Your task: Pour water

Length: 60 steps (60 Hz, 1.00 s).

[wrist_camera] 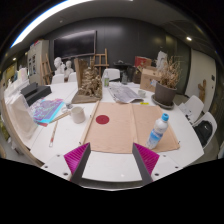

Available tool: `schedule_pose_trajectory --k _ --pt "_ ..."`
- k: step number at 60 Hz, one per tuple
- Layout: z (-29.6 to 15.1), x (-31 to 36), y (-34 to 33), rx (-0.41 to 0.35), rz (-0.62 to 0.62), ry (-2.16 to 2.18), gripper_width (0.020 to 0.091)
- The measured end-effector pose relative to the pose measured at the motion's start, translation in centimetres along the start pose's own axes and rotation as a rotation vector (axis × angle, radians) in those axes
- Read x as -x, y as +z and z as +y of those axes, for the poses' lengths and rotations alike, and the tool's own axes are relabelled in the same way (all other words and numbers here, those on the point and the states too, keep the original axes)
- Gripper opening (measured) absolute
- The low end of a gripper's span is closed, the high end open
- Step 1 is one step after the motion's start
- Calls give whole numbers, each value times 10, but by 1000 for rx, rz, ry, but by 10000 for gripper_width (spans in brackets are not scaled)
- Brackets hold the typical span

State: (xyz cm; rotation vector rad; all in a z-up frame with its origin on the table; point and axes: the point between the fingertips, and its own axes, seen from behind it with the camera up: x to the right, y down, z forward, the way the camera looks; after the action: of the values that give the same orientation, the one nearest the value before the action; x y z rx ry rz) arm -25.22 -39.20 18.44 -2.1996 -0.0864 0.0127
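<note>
1. Far to the left of the fingers, a stack of papers with a blue-and-pink printed sheet [45, 108] lies on the white table [110, 160], with a thin wooden stick [56, 131] just beside it. None of it looks to bear on the pour.
2. Next along, a small white cylindrical cup [78, 114] stands upright just beyond the left edge of the flat tan cardboard sheet [125, 125]. Judged from the task, it is the likely vessel to receive the water, though whether it holds anything cannot be made out.
3. On the cardboard near the cup sits a small dark red round disc [101, 118] — its purpose is unclear.
4. Low in the middle, the hand-held gripper [112, 157] hangs released: its two magenta pads [78, 158] stand well apart with nothing between them, only bare cardboard and table edge ahead.
5. Ahead and to the right of the fingers, a clear plastic water bottle with a blue label and cap [158, 130] stands at the right edge of the cardboard, its long axis upright with a slight lean. This is the relation that counts — the bottle lies off the right finger's line, so the gripper would need to swing right and forward to straddle it.
6. Further right and behind, a dark pot with dried twigs [166, 92] and other clutter blur together; the bottle's water level is too small to read.
</note>
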Motion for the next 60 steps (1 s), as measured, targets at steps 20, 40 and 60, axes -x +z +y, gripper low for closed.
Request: schedule_pose_trajectory --k 20,40,60 --pt "32 -159 81 -101 64 -6 860" --pt "16 -217 191 -209 83 56 806" --pt "9 -215 213 -241 124 64 376"
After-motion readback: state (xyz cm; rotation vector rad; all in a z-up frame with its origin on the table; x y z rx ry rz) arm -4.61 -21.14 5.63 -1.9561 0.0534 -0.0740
